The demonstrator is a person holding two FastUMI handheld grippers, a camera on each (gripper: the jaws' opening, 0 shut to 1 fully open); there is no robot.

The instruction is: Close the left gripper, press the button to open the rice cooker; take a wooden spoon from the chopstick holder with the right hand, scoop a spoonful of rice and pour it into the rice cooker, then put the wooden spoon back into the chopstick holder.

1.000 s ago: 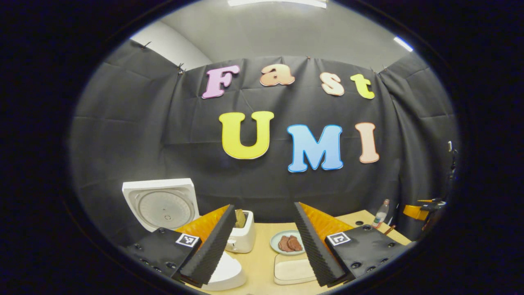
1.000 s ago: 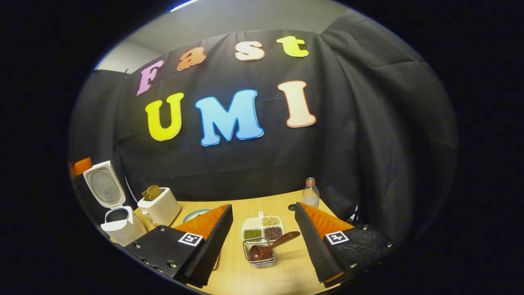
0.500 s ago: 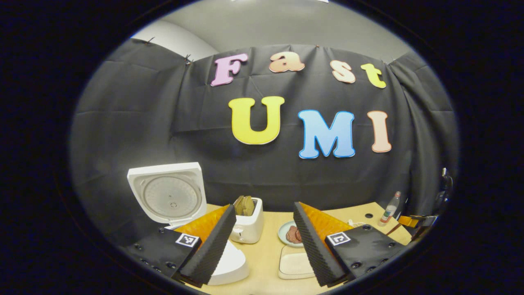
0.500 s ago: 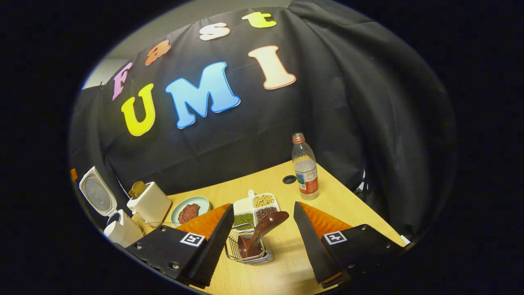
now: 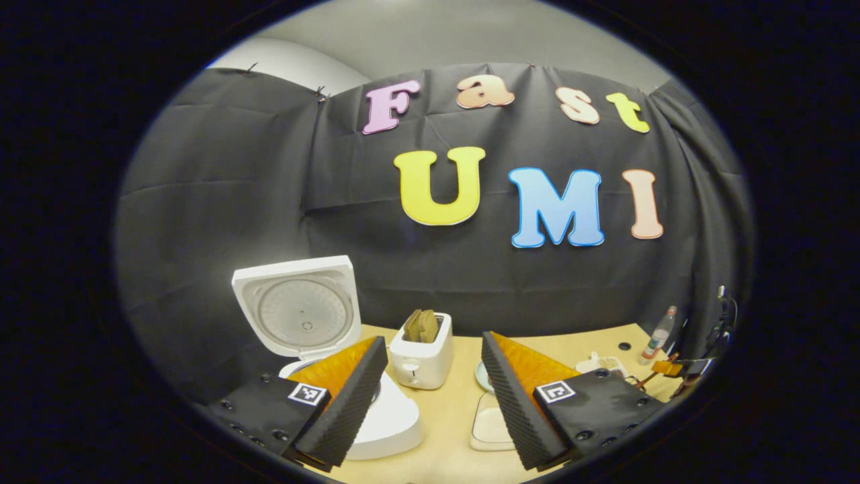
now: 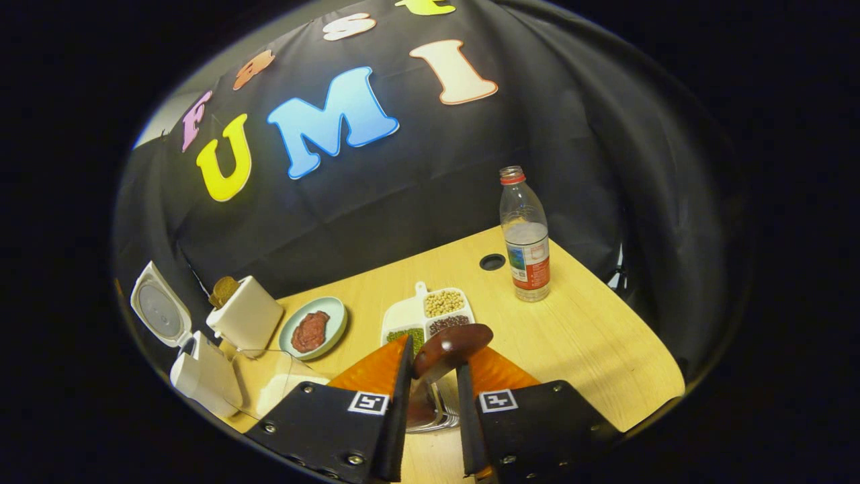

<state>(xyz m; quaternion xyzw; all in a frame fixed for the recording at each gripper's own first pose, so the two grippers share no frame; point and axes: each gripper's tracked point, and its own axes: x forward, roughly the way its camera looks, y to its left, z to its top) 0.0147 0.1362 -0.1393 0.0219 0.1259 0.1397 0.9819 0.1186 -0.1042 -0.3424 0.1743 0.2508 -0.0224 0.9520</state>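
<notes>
Table (image 6: 591,329) seen in both views. Rice cooker (image 5: 376,417) stood open at left, lid raised, beside left gripper (image 5: 430,403), whose jaws are spread and empty. Right gripper (image 6: 430,393) closed on wooden spoon (image 6: 449,346), handle run up between fingers, chopstick holder (image 6: 433,413) beneath. Grain tray (image 6: 430,312) just ahead, seen plainly in right gripper view.

- One rice cooker (image 5: 376,420), lid up.
- One toaster (image 5: 422,356), with bread slices in its top; their number cannot be told.
- One wooden spoon (image 6: 449,346).
- One wire chopstick holder (image 6: 430,413).
- One water bottle (image 6: 526,235).
- One round plate (image 6: 332,328) holding one dark brown piece of food.
- One divided dish (image 6: 403,316) with three filled compartments.
- One table (image 6: 591,336).
</notes>
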